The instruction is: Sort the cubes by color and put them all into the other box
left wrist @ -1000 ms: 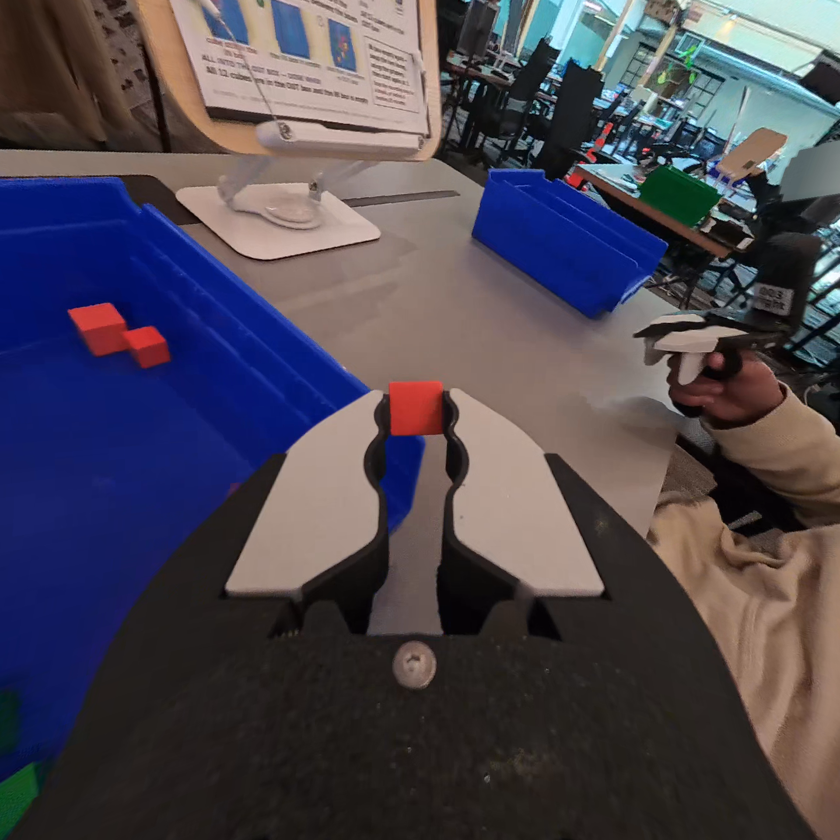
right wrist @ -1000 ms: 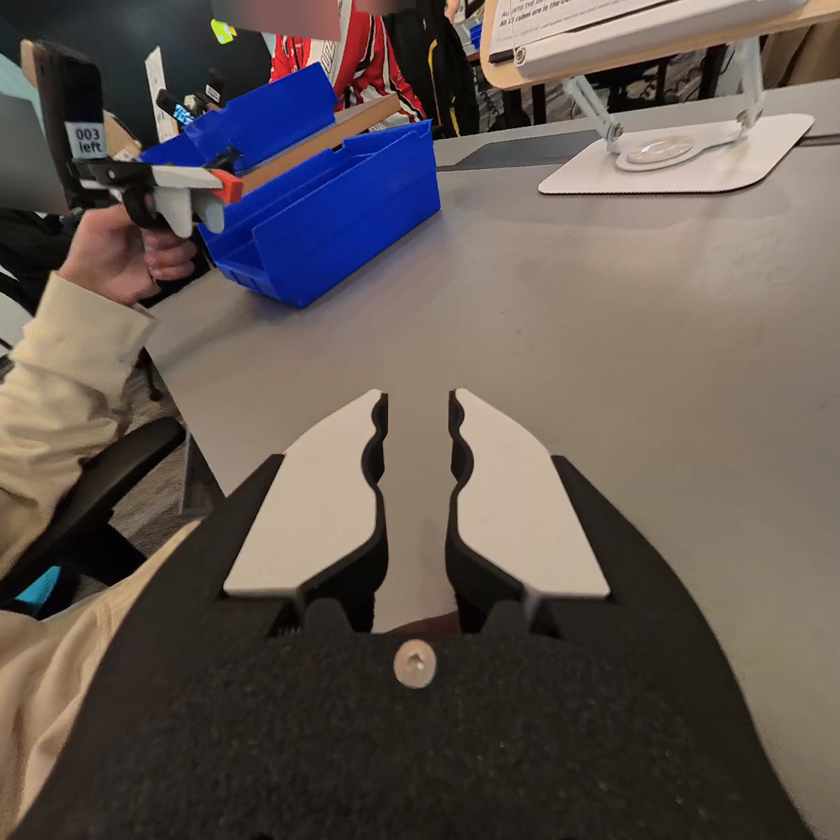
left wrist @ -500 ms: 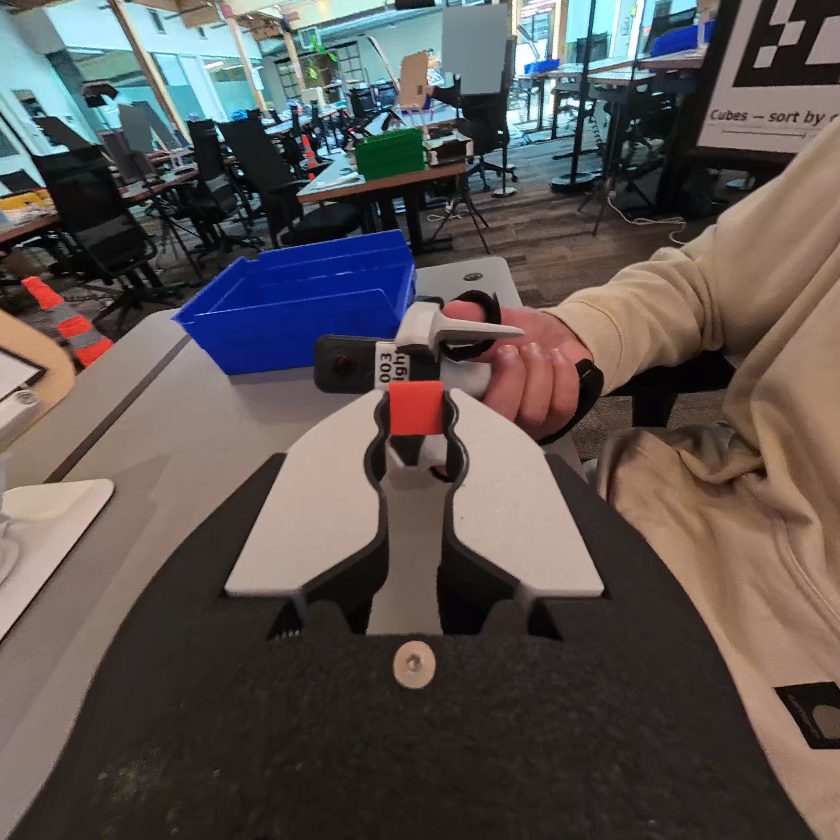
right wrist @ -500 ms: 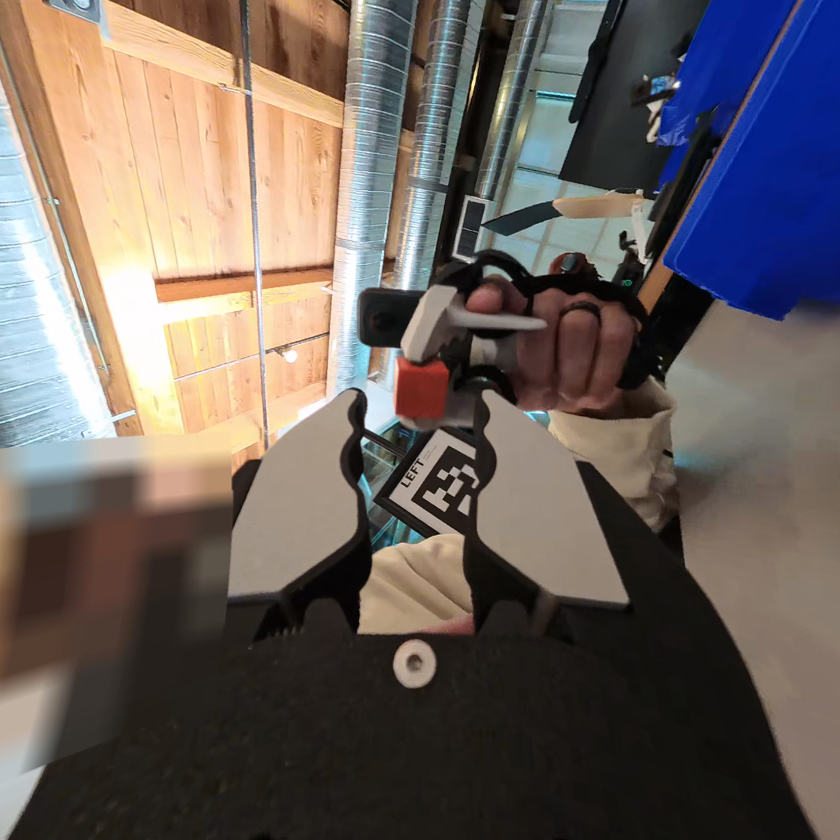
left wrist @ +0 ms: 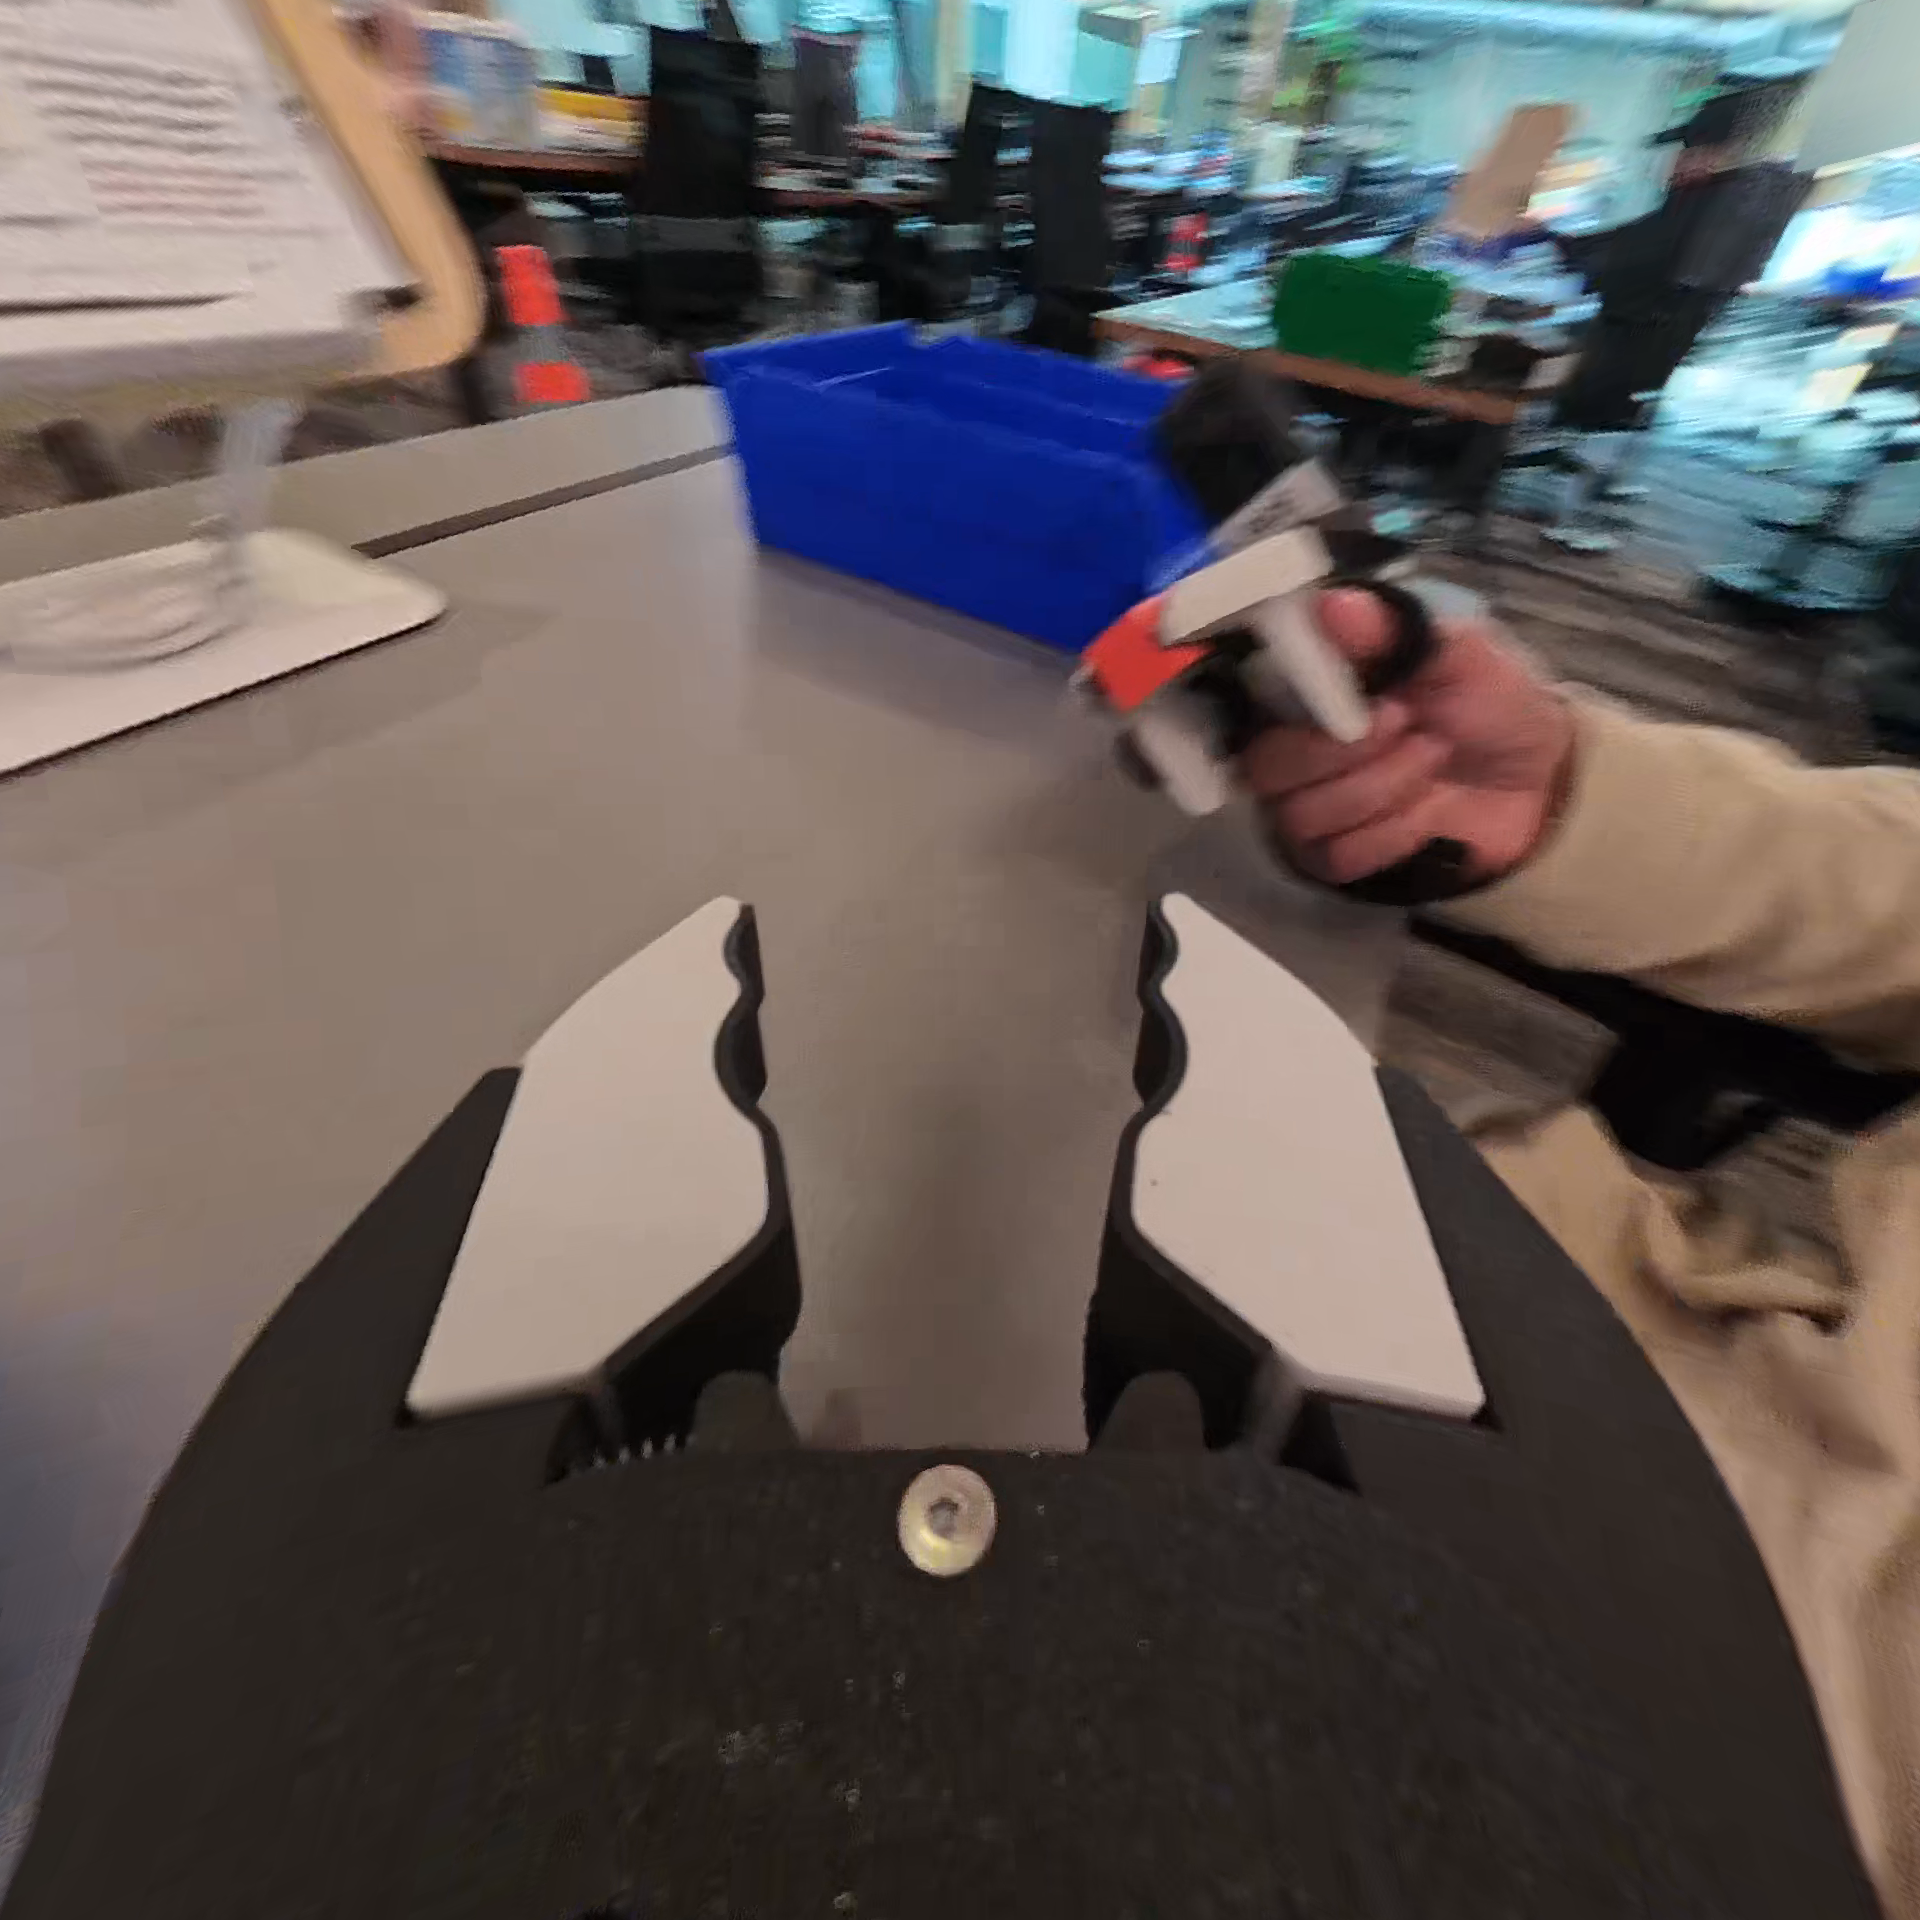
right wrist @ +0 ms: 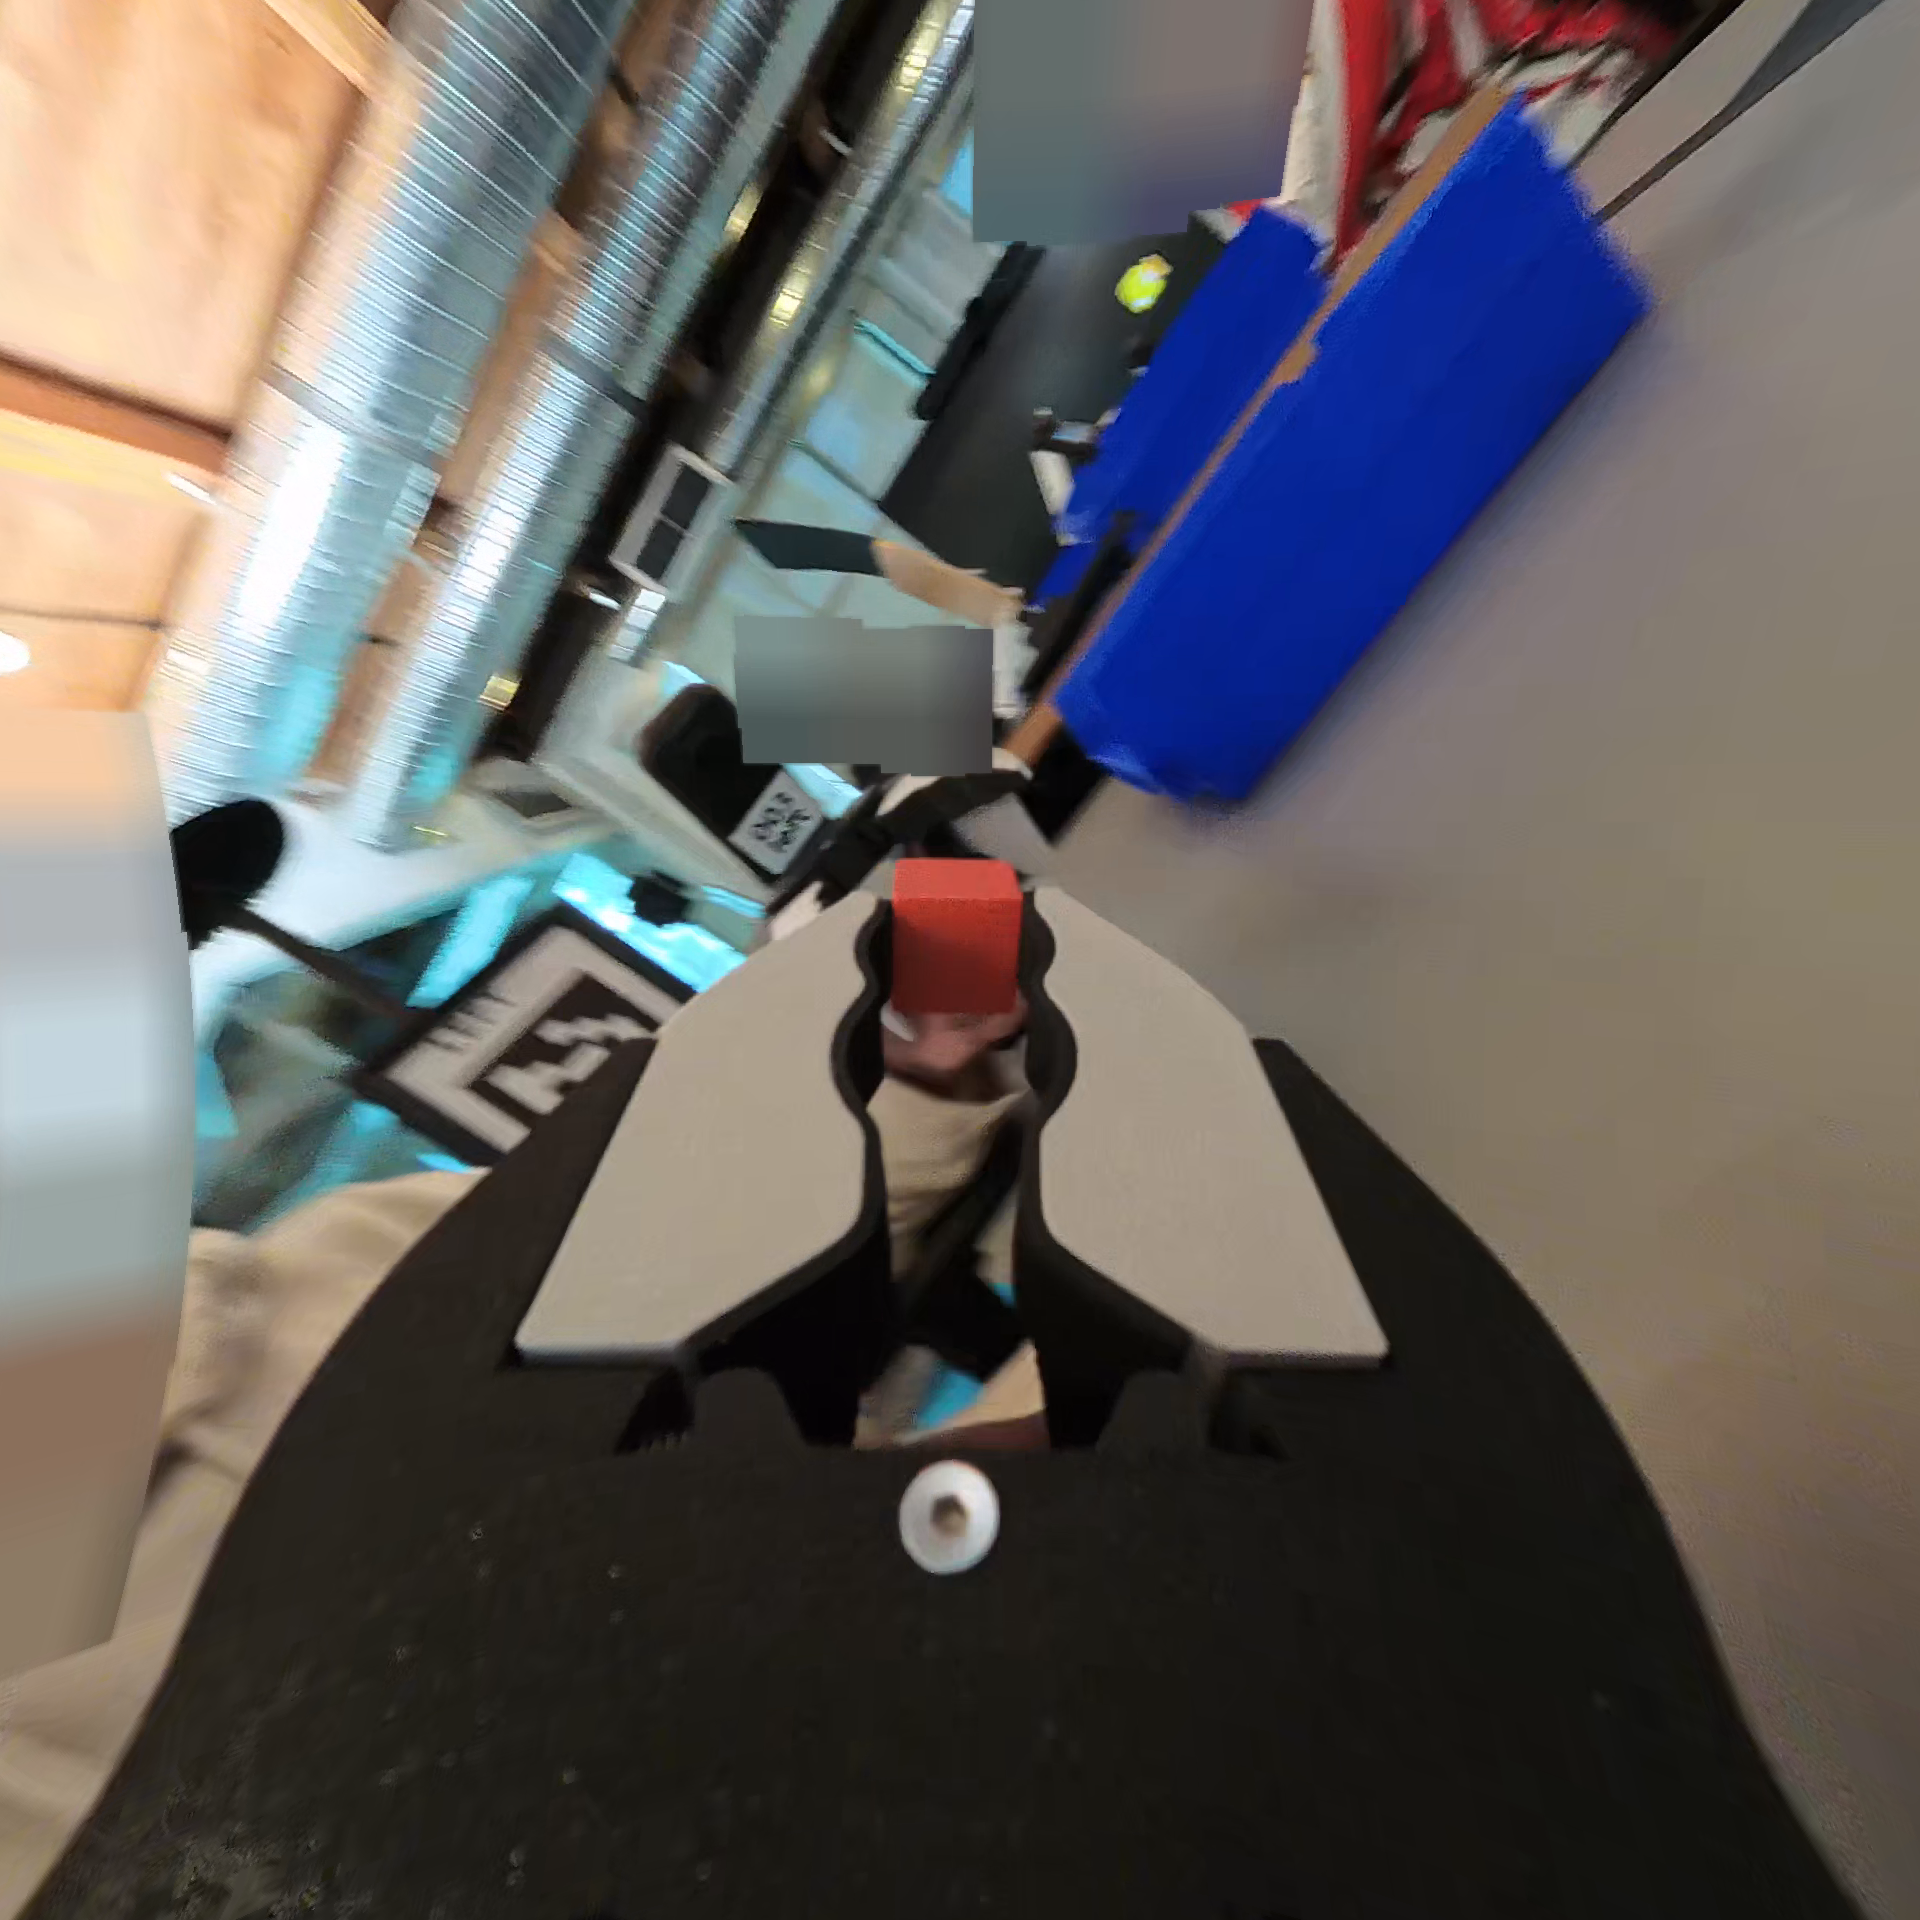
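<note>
Left wrist view, own gripper: the left gripper (left wrist: pixel 945 914) sits at the bottom middle of the frame with its two grey fingers spread wide and nothing between them, just bare grey table (left wrist: pixel 520 831) showing through the gap.

Left wrist view, other gripper: the right gripper (left wrist: pixel 1132 675) shows at middle right, held up off the table in a person's hand (left wrist: pixel 1423 769) with a cream sleeve (left wrist: pixel 1714 883) running off the right edge. It's a bit motion-blurred.

Left wrist view, cube: the red cube (left wrist: pixel 1138 652) is pinched at the tip of that right gripper, just in front of the box.

Left wrist view, box: a blue box (left wrist: pixel 935 488) stands on the table at upper middle; can't see what's in it from here.

Left wrist view, other stuff: a white stand base (left wrist: pixel 208 634) sits at left, with a tilted board carrying a printed sheet (left wrist: pixel 177 197) above it in the upper left. Pretty blurry.

Right wrist view, own gripper: the right gripper (right wrist: pixel 954 935) is closed down on the red cube (right wrist: pixel 954 948), which sits right at the fingertips in the centre of the frame. The whole view is rolled sideways.

Right wrist view, box: a blue box (right wrist: pixel 1351 520) shows at upper right, on the grey table (right wrist: pixel 1558 935) that fills the right side.

Right wrist view, left gripper: partly hidden behind the cube, so can't tell much from this view.
</note>
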The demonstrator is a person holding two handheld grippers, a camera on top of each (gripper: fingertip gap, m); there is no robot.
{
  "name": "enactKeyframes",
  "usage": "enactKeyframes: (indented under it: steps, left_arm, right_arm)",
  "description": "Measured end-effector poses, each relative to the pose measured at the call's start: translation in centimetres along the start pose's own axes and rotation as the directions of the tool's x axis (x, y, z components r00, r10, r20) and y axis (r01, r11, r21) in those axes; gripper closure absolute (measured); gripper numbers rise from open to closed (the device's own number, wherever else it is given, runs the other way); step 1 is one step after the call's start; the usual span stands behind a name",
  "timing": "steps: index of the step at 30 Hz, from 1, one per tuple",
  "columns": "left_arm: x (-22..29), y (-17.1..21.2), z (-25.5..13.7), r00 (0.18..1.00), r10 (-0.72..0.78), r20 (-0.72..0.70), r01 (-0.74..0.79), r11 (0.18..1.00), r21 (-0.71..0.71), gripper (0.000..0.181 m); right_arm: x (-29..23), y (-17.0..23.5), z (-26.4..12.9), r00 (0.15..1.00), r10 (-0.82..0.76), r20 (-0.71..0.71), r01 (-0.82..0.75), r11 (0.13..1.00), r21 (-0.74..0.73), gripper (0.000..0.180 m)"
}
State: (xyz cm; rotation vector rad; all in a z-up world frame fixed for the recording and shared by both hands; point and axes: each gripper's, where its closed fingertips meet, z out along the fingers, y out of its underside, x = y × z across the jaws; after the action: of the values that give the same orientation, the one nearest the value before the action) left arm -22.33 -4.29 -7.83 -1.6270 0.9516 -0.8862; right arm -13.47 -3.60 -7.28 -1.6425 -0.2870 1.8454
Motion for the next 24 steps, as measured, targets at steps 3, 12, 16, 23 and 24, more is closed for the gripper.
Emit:
enactKeyframes:
  steps: [3, 12, 16, 23, 24]
  left_arm:
    - [-2.3, 2.9, -2.2, 0.972, 0.061, 0.228, -0.048, 0.997, -0.065, 0.116]
    - [-1.3, 4.3, -1.6, 0.989, -0.035, 0.141, 0.048, 0.995, -0.087, 0.120]
    - [-0.7, 4.5, -1.5, 0.993, -0.004, 0.121, 0.017, 0.994, -0.106, 0.119]
    - [-0.6, 4.4, -1.1, 0.991, 0.039, 0.125, -0.023, 0.992, -0.121, 0.120]
    - [-0.5, 4.5, -1.1, 0.991, 0.043, 0.125, -0.027, 0.992, -0.126, 0.120]
  right_arm:
    - [1.3, 0.5, -2.4, 0.961, -0.201, -0.191, 0.206, 0.979, 0.007, 0.157]
    - [-1.0, -2.3, -5.2, 0.850, -0.421, -0.318, 0.441, 0.897, -0.008, 0.157]
    - [-2.4, -12.7, -12.9, 0.602, -0.487, -0.633, 0.626, 0.780, -0.004, 0.157]
    - [15.2, -23.7, -24.5, 0.262, -0.457, -0.850, 0.092, 0.889, -0.449, 0.157]
    - [16.9, -24.1, -24.5, 0.278, -0.449, -0.849, 0.042, 0.889, -0.456, 0.156]
